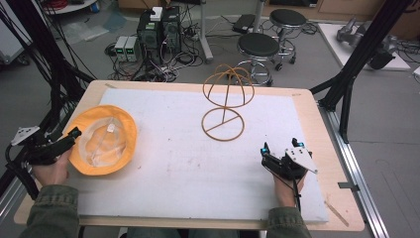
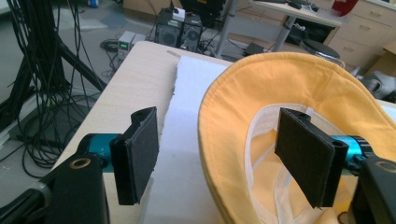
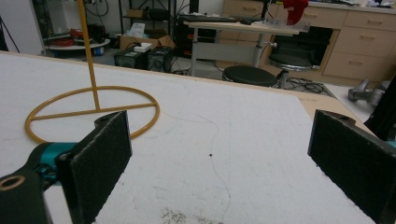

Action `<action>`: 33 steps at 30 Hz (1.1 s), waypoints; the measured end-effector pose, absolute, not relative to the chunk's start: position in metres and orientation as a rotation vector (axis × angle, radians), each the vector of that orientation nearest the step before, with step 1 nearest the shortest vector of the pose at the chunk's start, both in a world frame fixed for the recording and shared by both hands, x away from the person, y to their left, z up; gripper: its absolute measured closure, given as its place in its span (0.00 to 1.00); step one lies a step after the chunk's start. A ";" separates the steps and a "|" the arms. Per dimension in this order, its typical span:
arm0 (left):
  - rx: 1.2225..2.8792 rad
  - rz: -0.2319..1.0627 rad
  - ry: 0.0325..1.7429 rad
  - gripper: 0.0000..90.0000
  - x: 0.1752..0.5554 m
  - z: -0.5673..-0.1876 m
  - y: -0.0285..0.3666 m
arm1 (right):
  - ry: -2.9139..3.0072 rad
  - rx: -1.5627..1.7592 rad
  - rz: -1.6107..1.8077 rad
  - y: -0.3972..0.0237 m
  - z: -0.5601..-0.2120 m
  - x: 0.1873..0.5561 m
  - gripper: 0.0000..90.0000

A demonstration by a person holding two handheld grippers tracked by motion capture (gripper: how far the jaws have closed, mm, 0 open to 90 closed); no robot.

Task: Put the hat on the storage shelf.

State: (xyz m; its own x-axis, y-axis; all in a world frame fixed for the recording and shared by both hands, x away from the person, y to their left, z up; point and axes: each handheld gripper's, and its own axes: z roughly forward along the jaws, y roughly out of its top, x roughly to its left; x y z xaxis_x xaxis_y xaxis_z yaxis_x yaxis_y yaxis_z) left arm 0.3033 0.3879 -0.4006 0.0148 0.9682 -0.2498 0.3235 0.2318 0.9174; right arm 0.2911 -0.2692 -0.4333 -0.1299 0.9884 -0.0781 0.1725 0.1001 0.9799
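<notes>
A yellow bucket hat (image 1: 101, 141) lies upside down at the left of the white sheet (image 1: 188, 163), with clear plastic stuffing in its crown. My left gripper (image 1: 74, 133) sits at the hat's left brim, open. In the left gripper view the gripper (image 2: 218, 116) straddles the hat (image 2: 280, 79) brim: one jaw is outside over the sheet, the other inside the hat. Neither pad presses on the cloth. A yellow wire hat stand (image 1: 225, 99) stands upright behind the middle. My right gripper (image 1: 280, 147) rests at the right, open, with bare sheet between its jaws (image 3: 220, 121). The stand's base ring (image 3: 93, 109) lies ahead to its left.
The sheet covers a wooden table (image 1: 327, 148). Black frame struts (image 1: 351, 64) rise at both sides. On the floor beyond the far edge are two black stools (image 1: 258, 47), computer boxes (image 1: 158, 29) and tangled cables.
</notes>
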 end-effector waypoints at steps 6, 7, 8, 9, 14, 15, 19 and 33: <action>1.302 0.779 1.508 0.38 0.306 -0.403 0.385 | 1.471 1.215 1.145 -0.270 -0.433 0.291 0.06; 1.302 0.778 1.513 0.38 0.306 -0.404 0.385 | 1.471 1.215 1.148 -0.270 -0.433 0.291 0.06; 1.302 0.778 1.513 0.38 0.306 -0.404 0.385 | 1.471 1.215 1.148 -0.270 -0.433 0.291 0.06; 1.304 0.776 1.517 0.38 0.306 -0.404 0.385 | 1.471 1.216 1.150 -0.270 -0.433 0.291 0.06; 1.255 0.812 1.565 0.33 0.304 -0.406 0.388 | 1.473 1.213 1.150 -0.270 -0.433 0.291 0.06; 1.220 0.841 1.591 0.32 0.302 -0.406 0.391 | 1.473 1.214 1.151 -0.270 -0.433 0.291 0.06; 1.190 0.831 1.611 0.31 0.300 -0.407 0.397 | 1.474 1.213 1.151 -0.270 -0.433 0.291 0.06; 1.235 0.682 1.606 0.42 0.305 -0.416 0.395 | 1.477 1.212 1.150 -0.270 -0.433 0.291 0.06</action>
State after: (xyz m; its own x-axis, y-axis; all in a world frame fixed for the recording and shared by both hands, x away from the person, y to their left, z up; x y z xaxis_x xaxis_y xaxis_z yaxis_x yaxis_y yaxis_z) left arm 0.3050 0.3945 -0.4164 -0.0243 0.9362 -0.3505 0.3977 0.3307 0.8558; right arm 0.2914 -0.2695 -0.4334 -0.1363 0.9881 -0.0714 0.1729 0.0946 0.9804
